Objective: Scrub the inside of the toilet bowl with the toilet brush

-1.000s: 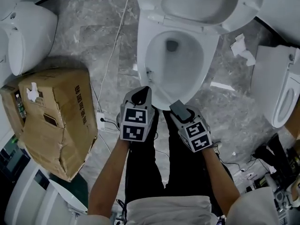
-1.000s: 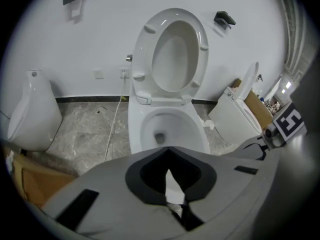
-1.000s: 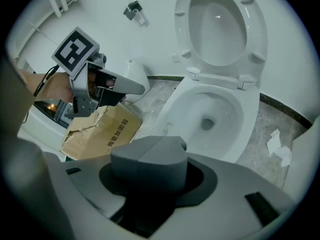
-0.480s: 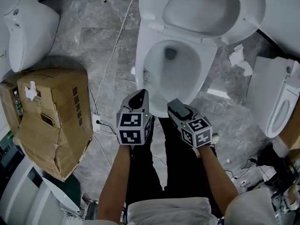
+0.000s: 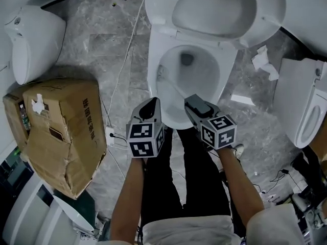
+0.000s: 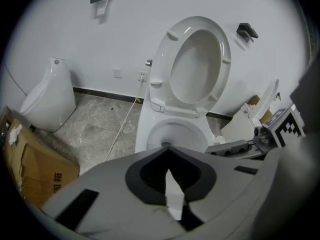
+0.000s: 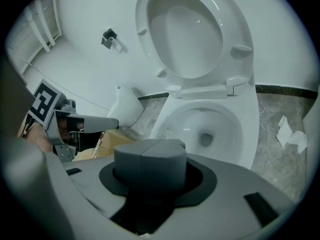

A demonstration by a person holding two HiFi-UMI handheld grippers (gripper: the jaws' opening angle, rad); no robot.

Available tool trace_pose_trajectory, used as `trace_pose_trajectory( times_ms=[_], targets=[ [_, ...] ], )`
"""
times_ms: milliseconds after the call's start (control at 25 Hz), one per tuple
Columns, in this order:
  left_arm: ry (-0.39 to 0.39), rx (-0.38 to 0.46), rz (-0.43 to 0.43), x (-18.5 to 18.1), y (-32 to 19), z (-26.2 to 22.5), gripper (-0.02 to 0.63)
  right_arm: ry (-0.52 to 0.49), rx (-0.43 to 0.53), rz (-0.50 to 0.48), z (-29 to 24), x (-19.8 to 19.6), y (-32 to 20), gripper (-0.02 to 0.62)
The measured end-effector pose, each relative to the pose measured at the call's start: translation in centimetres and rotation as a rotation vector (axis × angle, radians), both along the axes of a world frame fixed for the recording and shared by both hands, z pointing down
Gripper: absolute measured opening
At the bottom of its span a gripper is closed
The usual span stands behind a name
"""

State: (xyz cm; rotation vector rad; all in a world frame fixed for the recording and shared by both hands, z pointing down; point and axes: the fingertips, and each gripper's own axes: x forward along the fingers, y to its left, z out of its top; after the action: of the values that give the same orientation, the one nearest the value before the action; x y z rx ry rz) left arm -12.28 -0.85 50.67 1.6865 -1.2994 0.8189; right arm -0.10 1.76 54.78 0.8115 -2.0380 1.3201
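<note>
Toilet bowl (image 5: 209, 78) at 12, seat up. Left gripper (image 5: 149, 105) and right gripper (image 5: 193, 107) sit side by side at its near rim. Right jaws are closing, can't tell if anything's between them. Cardboard box (image 5: 56, 131) at 9, urinal (image 5: 33, 40) at 10, crumpled paper (image 5: 264, 60) at 2.

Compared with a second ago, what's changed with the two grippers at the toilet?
The right gripper has moved forward toward the toilet bowl, its tip now further over the front rim. Nothing was visibly taken hold of or let go. The left gripper has barely shifted, the seat lid stays up, and the cardboard box sits where it was.
</note>
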Motion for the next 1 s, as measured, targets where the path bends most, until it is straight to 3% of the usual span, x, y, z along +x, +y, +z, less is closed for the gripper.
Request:
trace_pose_trajectory(
  times_ms=[360,480,1000],
  targets=[
    [0.005,0.022,0.055,3.3,-1.9,-1.0,0.026,-0.041,-0.029,0.096,0.3,0.6,-0.9,0.201],
    [0.016,0.013,0.074,4.2,-1.7,-0.7,0.026,-0.036,-0.025,0.080,0.3,0.6,-1.5,0.202],
    [0.015,-0.019,0.109,5.2,-1.8,-0.4,0.026,-0.056,-0.024,0.165,0.3,1.6,-5.8,0.198]
  ],
)
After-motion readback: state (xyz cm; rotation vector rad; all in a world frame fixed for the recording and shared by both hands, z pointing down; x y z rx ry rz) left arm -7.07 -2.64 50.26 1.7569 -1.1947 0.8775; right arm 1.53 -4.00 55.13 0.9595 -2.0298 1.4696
